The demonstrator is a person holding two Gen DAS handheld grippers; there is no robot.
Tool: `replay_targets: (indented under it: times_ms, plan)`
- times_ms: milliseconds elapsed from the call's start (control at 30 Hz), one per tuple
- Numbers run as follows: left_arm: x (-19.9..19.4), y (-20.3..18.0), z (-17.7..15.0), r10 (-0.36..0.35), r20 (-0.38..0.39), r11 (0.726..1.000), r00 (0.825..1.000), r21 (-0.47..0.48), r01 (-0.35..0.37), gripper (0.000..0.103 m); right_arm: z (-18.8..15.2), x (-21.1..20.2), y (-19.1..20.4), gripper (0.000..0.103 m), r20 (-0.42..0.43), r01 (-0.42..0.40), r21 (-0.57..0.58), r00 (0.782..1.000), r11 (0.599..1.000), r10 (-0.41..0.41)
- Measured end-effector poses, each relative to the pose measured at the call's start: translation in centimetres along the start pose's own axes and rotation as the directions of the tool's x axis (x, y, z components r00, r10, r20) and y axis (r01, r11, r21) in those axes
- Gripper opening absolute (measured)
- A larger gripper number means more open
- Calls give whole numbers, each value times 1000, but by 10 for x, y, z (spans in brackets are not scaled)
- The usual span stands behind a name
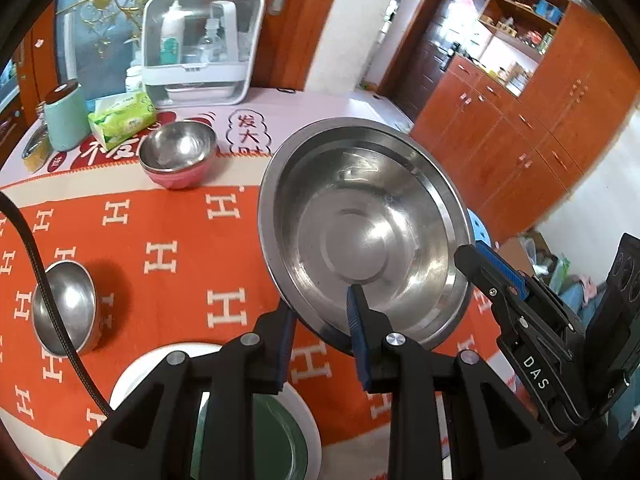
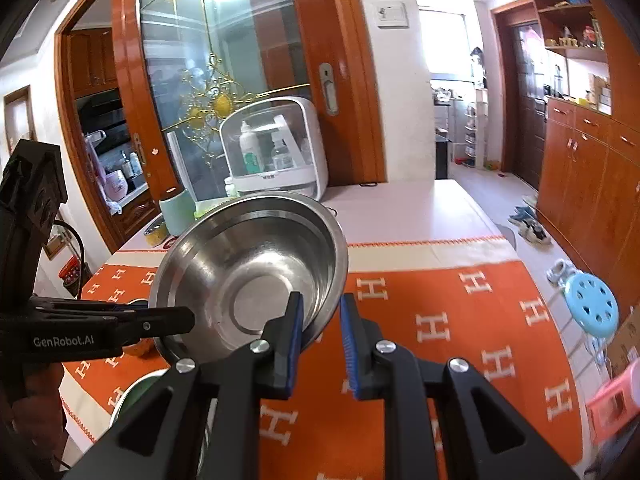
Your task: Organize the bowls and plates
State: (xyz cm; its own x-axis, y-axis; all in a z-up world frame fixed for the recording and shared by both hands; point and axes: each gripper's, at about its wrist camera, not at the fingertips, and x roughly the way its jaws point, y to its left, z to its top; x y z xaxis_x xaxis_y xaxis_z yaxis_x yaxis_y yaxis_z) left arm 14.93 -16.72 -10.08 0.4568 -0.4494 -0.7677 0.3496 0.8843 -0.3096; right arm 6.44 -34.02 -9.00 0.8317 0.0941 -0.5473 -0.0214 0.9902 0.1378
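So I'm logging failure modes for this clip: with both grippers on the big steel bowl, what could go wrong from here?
1. The left gripper and right gripper each pinch only the thin rim of the big steel bowl, which is tilted; it may slip.
2. If it drops, it could strike the white plate below.
3. Uneven pulling between the grippers might twist it loose.

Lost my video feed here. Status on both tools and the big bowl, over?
Left tool shut on large steel bowl, held off the table. Right tool straddles its rim, grip unconfirmed. Stacked bowls and small steel bowl on the cloth below.
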Motion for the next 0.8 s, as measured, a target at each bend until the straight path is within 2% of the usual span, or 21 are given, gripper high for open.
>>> replay_targets:
  times_ms: [333,600,800]
  plan:
    - [2,-11,-33,-65,-115,993,991,93,76,24,-43,-36,1,18,-49,98,74,994,993,-94]
    - [20,-31,-58,-102,-218,978,971,159,138,24,-76,-54,-10,18,-111,193,145,978,970,-178]
    - [40,-42,-73,-98,-288,971,953,182,155,24,-99,-55,-19,18,-179,237,172,962,956,-206]
